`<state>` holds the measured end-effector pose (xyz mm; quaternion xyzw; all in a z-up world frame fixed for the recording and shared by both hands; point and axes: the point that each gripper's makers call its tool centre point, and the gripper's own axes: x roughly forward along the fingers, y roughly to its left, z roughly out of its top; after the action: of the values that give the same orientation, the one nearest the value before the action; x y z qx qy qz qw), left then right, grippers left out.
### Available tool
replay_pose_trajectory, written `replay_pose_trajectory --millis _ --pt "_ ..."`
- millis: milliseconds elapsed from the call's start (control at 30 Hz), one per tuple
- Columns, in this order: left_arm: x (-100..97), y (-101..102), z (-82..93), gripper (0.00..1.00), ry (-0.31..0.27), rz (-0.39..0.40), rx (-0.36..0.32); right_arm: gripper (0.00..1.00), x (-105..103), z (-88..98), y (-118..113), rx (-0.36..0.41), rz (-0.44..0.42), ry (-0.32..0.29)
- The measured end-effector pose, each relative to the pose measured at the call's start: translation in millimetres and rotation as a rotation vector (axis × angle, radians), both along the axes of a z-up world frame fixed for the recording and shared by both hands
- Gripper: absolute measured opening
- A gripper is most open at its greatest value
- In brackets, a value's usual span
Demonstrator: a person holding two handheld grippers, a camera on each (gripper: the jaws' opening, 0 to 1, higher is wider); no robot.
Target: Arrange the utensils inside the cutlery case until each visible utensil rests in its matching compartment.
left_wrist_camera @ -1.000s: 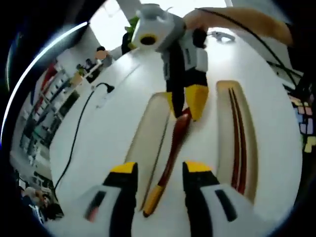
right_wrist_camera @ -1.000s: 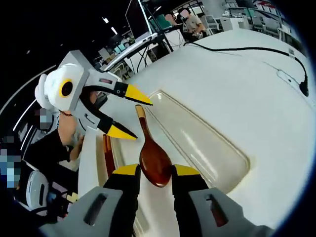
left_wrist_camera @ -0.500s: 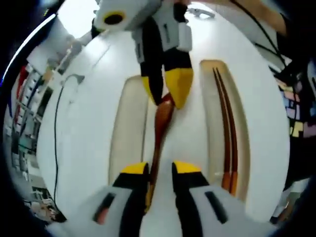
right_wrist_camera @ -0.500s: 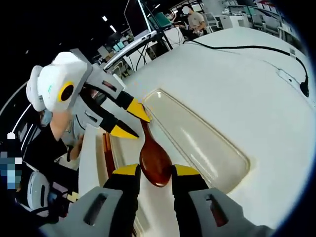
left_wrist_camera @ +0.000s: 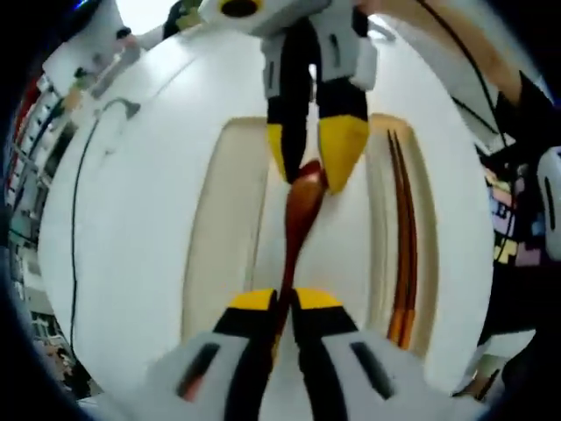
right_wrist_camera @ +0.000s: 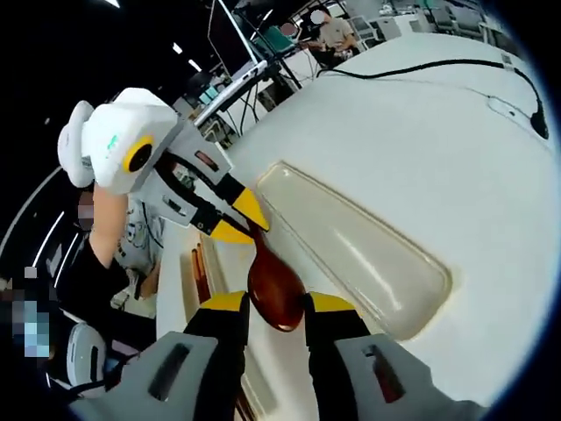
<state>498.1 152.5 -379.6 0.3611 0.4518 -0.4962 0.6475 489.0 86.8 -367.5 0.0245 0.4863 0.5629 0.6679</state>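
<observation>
A dark red-brown spoon [left_wrist_camera: 296,224] lies lengthwise on the white ridge between two compartments of the cutlery case [left_wrist_camera: 351,254]. My left gripper [left_wrist_camera: 285,300] is shut on its handle end. My right gripper [left_wrist_camera: 310,165] comes in from the top and is shut on the bowl. In the right gripper view the spoon bowl [right_wrist_camera: 274,282] sits between my right gripper's [right_wrist_camera: 276,303] jaws, and the left gripper [right_wrist_camera: 244,223] pinches the handle beyond it. Red-brown chopsticks [left_wrist_camera: 406,250] lie in the narrow outer compartment [right_wrist_camera: 201,267]. The wide clear compartment [right_wrist_camera: 359,254] beside the spoon holds nothing.
The case rests on a white table [right_wrist_camera: 438,158]. A black cable [left_wrist_camera: 74,228] runs along the table's left side, and the cable [right_wrist_camera: 421,65] ends at a plug. Coloured squares [left_wrist_camera: 513,232] sit off the right edge. People [right_wrist_camera: 329,31] sit in the background.
My left gripper has come forward over the spoon's handle and its jaws have shut on it. My right gripper has kept its hold on the bowl.
</observation>
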Motion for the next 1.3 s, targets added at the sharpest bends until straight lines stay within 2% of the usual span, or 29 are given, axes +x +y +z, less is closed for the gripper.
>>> replay_pose_trajectory --millis 33,133,167,267,333,367,433,467,500,567,633,733,800,900,1000,1033,1133,1167,1233,1300 --pt "-0.7 -0.2 -0.7 0.07 0.019 0.027 0.010 0.25 -1.8 -0.4 -0.1 0.002 -0.002 0.001" --pt "-3.1 -2.5 -0.8 0.07 0.007 -0.005 0.034 0.25 -3.0 -1.0 0.6 0.010 -0.005 0.001" --pt "-3.3 -3.0 -1.0 0.07 0.006 0.006 0.037 0.25 -2.2 -1.0 1.1 0.013 -0.006 -0.008" --pt "0.0 -0.3 -0.4 0.05 0.002 0.005 0.037 0.24 12.1 -3.0 -1.3 0.027 -0.015 -0.162" --pt "0.0 -0.5 -0.9 0.05 0.009 0.008 0.031 0.20 10.0 -5.7 -6.8 0.013 0.003 -0.213" --pt "-7.3 -0.7 -2.8 0.05 0.003 -0.010 0.028 0.19 9.1 -5.6 -7.9 0.018 0.011 -0.235" --pt "-9.3 -1.4 -3.5 0.05 0.004 -0.007 0.020 0.19 13.4 -5.4 -13.5 0.022 0.026 -0.293" --pt "-9.0 -1.8 -3.3 0.05 0.005 -0.003 0.015 0.18 18.9 -6.6 -17.0 0.004 0.015 -0.339" --pt "-10.7 -1.7 -3.6 0.05 0.004 -0.004 0.011 0.16 27.7 -7.2 -20.2 -0.012 0.032 -0.448" --pt "-11.5 -2.1 -3.8 0.05 0.000 -0.015 0.008 0.15 31.7 -4.9 -19.8 0.006 0.077 -0.551" --pt "-9.0 -3.2 -3.2 0.05 0.000 -0.017 0.007 0.15 34.4 -4.1 -18.2 0.012 0.083 -0.606" --pt "-13.4 -3.1 -4.5 0.05 0.003 -0.020 0.005 0.15 32.0 2.3 -11.9 0.050 0.098 -0.726" --pt "-10.6 -3.7 -3.9 0.05 0.008 -0.019 0.001 0.15 32.8 4.2 -9.5 0.046 0.113 -0.810" --pt "-16.3 -2.7 -5.4 0.05 0.020 -0.009 -0.021 0.15 36.7 2.9 -6.7 0.021 0.122 -0.909" --pt "-14.2 -3.7 -3.8 0.05 0.034 0.013 -0.050 0.07 33.2 0.5 -2.3 0.031 0.123 -0.919" --pt "-1.7 0.7 -0.1 0.05 0.038 0.017 -0.062 0.07 36.0 2.4 -2.7 0.027 0.111 -0.946" --pt "-4.4 -0.5 -0.3 0.05 0.050 0.041 -0.099 0.05 37.8 4.7 -3.4 0.026 0.095 -0.988" --pt "5.0 2.8 2.1 0.05 0.054 0.050 -0.110 0.04 39.3 5.8 -3.2 0.025 0.074 -1.005" --pt "9.1 3.8 4.2 0.05 0.074 0.085 -0.126 0.02 41.1 9.4 -3.2 0.033 0.049 -1.027" --pt "6.1 5.4 3.8 0.05 0.119 0.151 -0.121 0.02 42.8 10.1 -2.9 0.061 0.017 -0.982"
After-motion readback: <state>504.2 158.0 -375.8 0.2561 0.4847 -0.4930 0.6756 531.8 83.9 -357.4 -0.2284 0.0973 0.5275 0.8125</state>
